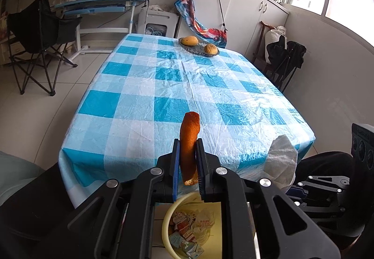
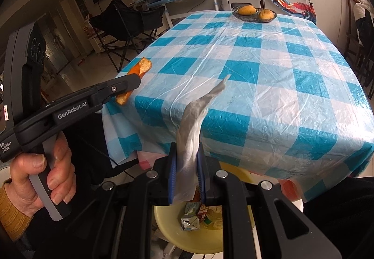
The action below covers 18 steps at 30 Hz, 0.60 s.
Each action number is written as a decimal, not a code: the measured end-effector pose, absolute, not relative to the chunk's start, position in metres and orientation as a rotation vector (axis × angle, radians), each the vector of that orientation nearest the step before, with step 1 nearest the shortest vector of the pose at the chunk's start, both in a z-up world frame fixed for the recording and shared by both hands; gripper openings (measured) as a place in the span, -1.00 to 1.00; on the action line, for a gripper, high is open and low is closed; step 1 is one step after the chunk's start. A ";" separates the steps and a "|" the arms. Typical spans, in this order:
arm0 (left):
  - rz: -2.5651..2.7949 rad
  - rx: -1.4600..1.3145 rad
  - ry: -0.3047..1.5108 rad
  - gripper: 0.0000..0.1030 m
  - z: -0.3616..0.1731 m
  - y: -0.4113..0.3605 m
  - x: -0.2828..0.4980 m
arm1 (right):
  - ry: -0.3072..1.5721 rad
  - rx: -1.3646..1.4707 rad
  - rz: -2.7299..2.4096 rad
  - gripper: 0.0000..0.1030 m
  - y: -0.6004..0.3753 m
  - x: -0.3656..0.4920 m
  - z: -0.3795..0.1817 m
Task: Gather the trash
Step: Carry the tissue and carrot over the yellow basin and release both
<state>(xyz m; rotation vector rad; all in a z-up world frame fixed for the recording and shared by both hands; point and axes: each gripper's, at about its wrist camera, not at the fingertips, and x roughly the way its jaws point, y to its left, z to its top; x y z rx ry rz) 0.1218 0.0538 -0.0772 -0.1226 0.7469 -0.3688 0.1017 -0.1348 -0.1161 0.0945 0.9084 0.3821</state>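
Note:
My left gripper (image 1: 188, 156) is shut on a strip of orange peel (image 1: 189, 135), which stands up between the blue pads in front of the table's near edge. In the right wrist view that same peel (image 2: 143, 67) shows at the left, pinched by the left gripper (image 2: 133, 81), which a hand (image 2: 46, 174) holds. My right gripper (image 2: 187, 160) is shut on a crumpled white tissue (image 2: 196, 116), seen also at the right of the left wrist view as the tissue (image 1: 281, 160). A yellow bin (image 1: 167, 231) holding small cartons sits on the floor below both grippers, also seen as the bin (image 2: 168, 233).
The table (image 1: 177, 86) has a blue-and-white checked plastic cloth. A glass dish (image 1: 198, 48) with two mangoes stands at its far end. A black folding chair (image 1: 39, 34) and a desk (image 1: 98, 4) stand to the left, white cabinets (image 1: 245, 8) and another chair to the right.

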 end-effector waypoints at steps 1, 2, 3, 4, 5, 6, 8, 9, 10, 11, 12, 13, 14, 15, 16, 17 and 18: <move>-0.373 -0.129 0.751 -0.76 -0.079 0.054 0.120 | 0.921 0.093 0.383 -0.68 -0.134 0.101 -0.119; -0.376 -0.131 0.756 -0.76 -0.080 0.054 0.119 | 0.935 0.092 0.386 -0.68 -0.133 0.099 -0.121; -0.379 -0.130 0.761 -0.76 -0.081 0.052 0.118 | 0.947 0.089 0.388 -0.68 -0.132 0.098 -0.123; -0.384 -0.128 0.765 -0.76 -0.082 0.051 0.117 | 0.955 0.086 0.389 -0.68 -0.132 0.097 -0.124; -0.388 -0.125 0.767 -0.76 -0.083 0.050 0.116 | 0.961 0.086 0.389 -0.68 -0.132 0.096 -0.125; -0.394 -0.123 0.771 -0.76 -0.084 0.048 0.115 | 0.963 0.088 0.389 -0.68 -0.133 0.095 -0.126; -0.404 -0.124 0.785 -0.76 -0.089 0.046 0.112 | 0.967 0.097 0.386 -0.68 -0.136 0.093 -0.126; -0.405 -0.123 0.797 -0.76 -0.091 0.045 0.111 | 0.971 0.103 0.384 -0.68 -0.138 0.093 -0.127; -0.407 -0.117 0.807 -0.76 -0.094 0.044 0.110 | 0.975 0.110 0.383 -0.68 -0.140 0.093 -0.127; -0.410 -0.112 0.810 -0.76 -0.094 0.042 0.109 | 0.980 0.116 0.384 -0.68 -0.141 0.092 -0.128; -0.413 -0.108 0.813 -0.76 -0.095 0.041 0.108 | 0.990 0.119 0.386 -0.68 -0.141 0.092 -0.129; -0.416 -0.108 0.818 -0.76 -0.095 0.041 0.107 | 1.001 0.120 0.389 -0.68 -0.141 0.091 -0.130; -0.419 -0.109 0.823 -0.76 -0.097 0.040 0.104 | 1.010 0.118 0.394 -0.68 -0.140 0.091 -0.131; -0.422 -0.110 0.829 -0.76 -0.098 0.040 0.103 | 1.020 0.113 0.399 -0.67 -0.138 0.090 -0.133; -0.426 -0.109 0.835 -0.76 -0.099 0.039 0.101 | 1.029 0.108 0.404 -0.67 -0.137 0.089 -0.134; -0.430 -0.108 0.840 -0.76 -0.099 0.039 0.100 | 1.035 0.102 0.407 -0.67 -0.135 0.088 -0.135; -0.436 -0.108 0.846 -0.76 -0.100 0.038 0.098 | 1.043 0.096 0.410 -0.67 -0.134 0.087 -0.136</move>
